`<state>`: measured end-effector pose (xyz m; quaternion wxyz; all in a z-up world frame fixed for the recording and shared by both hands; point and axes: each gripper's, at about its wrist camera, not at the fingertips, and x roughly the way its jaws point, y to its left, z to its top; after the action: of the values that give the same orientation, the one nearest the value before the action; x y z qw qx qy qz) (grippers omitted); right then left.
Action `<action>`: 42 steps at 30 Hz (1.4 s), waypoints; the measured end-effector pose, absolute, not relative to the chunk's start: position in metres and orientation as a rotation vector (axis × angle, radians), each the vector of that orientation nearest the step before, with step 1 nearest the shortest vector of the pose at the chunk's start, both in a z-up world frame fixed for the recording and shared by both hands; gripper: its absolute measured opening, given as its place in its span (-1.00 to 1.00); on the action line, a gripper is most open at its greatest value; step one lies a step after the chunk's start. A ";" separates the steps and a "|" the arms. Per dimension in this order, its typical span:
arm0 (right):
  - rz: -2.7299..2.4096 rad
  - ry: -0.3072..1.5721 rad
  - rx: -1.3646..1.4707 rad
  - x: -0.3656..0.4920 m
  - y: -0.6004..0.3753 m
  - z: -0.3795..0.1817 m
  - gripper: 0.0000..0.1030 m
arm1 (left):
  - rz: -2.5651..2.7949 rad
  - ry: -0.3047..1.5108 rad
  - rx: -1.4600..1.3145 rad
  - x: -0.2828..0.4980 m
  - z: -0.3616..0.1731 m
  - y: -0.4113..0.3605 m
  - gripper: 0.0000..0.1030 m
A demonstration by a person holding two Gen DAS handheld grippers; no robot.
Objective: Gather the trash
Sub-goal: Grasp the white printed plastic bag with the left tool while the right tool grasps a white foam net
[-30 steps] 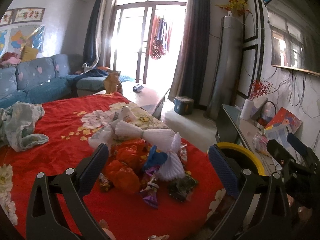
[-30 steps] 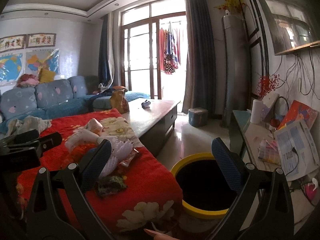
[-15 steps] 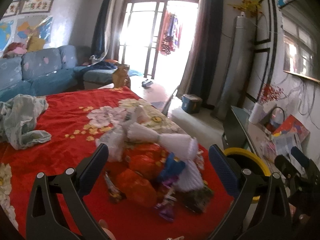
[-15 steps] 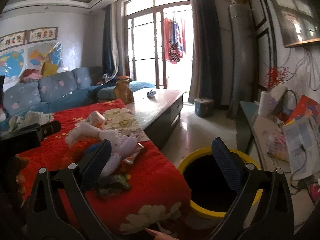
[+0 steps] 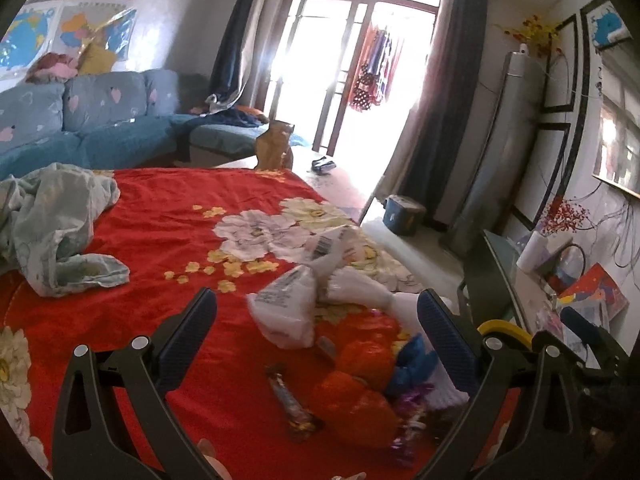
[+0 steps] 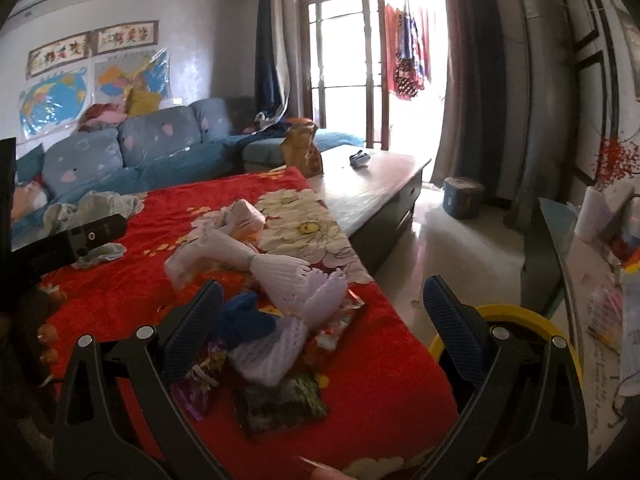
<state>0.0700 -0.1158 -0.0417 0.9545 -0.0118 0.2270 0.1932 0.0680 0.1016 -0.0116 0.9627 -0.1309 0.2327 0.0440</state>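
Two grippers hang over a heap of trash on a red floral blanket, and both are wide apart at the jaws and hold nothing. The left gripper looks down on the left part of the heap. Between its fingers lie a white plastic bag with print, an orange bag, a blue wrapper and a long dark candy wrapper. The right gripper faces the right part of the same heap, where a white foam net sleeve lies across, with a dark flat packet and a shiny purple wrapper closer to the camera.

The relation that matters is the place of the bin. The yellow-rimmed bin stands on the floor just beside the right edge of the blanket, behind the right finger of the right gripper. So the heap lies ahead and a little left of that gripper, and the bin is to its right. The right gripper seems the nearer one to both the trash and the bin. The foam sleeve has its long axis from upper left to lower right in the right view, so a grip across its narrow waist would probably be easier than along it. The pieces are light and thin, and a neighbour may be dragged along when one is lifted. Nothing is collected yet, as far as the views show.
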 end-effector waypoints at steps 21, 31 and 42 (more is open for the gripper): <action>0.497 0.709 0.031 0.147 -0.079 -0.078 0.29 | 0.043 0.754 -0.296 0.160 -0.070 0.151 0.88; 0.542 0.787 0.048 0.170 -0.066 -0.091 -0.40 | -0.037 0.822 -0.356 0.188 -0.091 0.158 0.87; 0.580 0.746 0.058 0.163 -0.065 -0.089 -0.86 | -0.089 0.818 -0.385 0.192 -0.095 0.160 0.11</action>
<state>0.1633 -0.0649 -0.0891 0.8901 0.0278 0.3591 0.2791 0.1917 0.1600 -0.0951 0.8986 -0.1862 0.3950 -0.0428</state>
